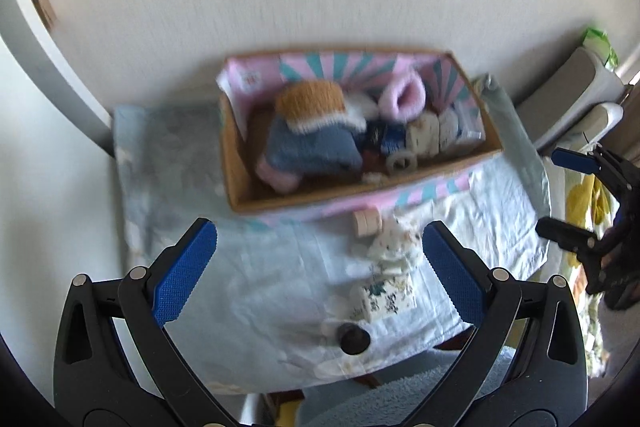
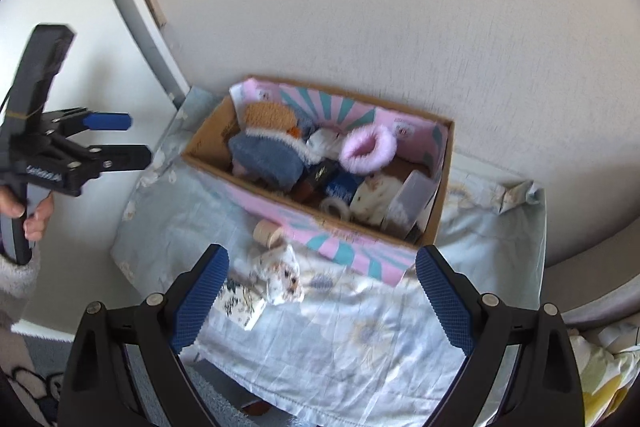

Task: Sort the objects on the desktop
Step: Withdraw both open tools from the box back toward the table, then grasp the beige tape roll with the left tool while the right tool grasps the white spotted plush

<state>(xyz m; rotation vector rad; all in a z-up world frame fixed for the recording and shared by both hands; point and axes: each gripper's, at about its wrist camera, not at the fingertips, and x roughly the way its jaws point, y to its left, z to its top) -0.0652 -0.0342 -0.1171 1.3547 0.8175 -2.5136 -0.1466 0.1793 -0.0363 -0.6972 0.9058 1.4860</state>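
Left gripper [image 1: 320, 267] spread wide, gripping nothing, above pale blue cloth [image 1: 260, 307]; right gripper [image 2: 322, 299] likewise apart and empty; cardboard box [image 2: 436, 211] full of knitted items against the wall; wooden spool [image 2: 267, 231], floral box [image 1: 384, 297], dark round object [image 1: 354, 338] loose on cloth before it.

Box [image 2: 360, 255] on cloth [image 2: 360, 339], tape roll [image 2: 267, 233] just before it.
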